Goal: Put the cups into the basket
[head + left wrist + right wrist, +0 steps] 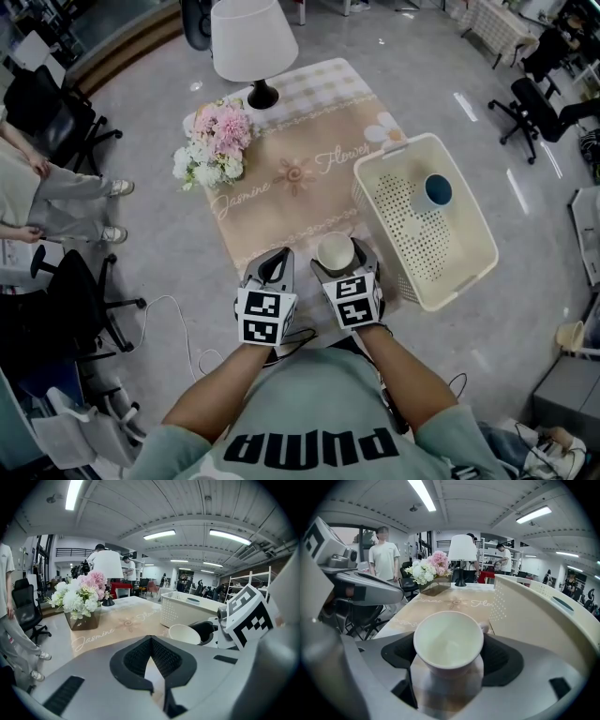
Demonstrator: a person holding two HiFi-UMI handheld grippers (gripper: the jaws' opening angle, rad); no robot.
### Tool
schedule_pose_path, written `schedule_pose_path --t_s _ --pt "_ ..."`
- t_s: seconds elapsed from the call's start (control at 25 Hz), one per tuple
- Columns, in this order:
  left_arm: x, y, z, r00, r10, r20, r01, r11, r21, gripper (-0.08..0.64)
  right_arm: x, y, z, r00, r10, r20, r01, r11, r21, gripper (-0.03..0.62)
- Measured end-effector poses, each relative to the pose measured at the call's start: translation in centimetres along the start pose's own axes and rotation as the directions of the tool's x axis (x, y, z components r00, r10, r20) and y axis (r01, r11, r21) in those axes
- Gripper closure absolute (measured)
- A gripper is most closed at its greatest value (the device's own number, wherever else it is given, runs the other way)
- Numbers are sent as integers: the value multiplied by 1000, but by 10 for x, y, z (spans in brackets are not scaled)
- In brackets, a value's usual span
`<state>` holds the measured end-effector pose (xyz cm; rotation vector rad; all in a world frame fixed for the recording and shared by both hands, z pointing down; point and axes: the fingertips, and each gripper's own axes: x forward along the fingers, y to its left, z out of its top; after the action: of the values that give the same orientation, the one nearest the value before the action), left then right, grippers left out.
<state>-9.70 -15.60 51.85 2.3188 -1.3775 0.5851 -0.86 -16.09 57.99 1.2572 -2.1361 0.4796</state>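
Note:
A white cup point(334, 251) stands upright between the jaws of my right gripper point(339, 261), which is shut on its lower body; in the right gripper view the cup point(448, 642) fills the middle, mouth up and empty. The cream perforated basket point(461, 272) sits just right of it, its wall point(534, 616) close by, and a blue cup point(437, 191) lies inside it. My left gripper point(272, 269) is beside the right one over the mat's near edge, shut with nothing between its pads point(151, 660). From the left gripper view the white cup point(184, 633) shows to the right.
A beige mat point(300, 169) marked with flower script covers the table. A bouquet point(213, 143) and a white lamp point(253, 42) stand at its far side. Office chairs point(56, 117) and a seated person's legs point(66, 206) are at the left.

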Motion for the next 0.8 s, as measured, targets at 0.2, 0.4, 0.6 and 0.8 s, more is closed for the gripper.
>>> schedule_pose_path --t_s 0.2,0.4,0.6,0.8 --pt "-5 -3 1 1000 0 9 0 1000 -1 558 -13 6 2 1000 17 1 -17 1000 25 190" --pt "-9 -5 -3 1000 3 6 -3 1000 -6 558 -35 9 13 999 23 46 -24 999 26 190" --pt "-15 -13 2 1000 -6 25 6 1000 -13 558 -66 16 35 994 40 105 -44 999 32 190" --pt "-21 -21 15 998 -9 55 10 1000 -16 558 -102 10 63 985 33 171 -40 999 36 190"
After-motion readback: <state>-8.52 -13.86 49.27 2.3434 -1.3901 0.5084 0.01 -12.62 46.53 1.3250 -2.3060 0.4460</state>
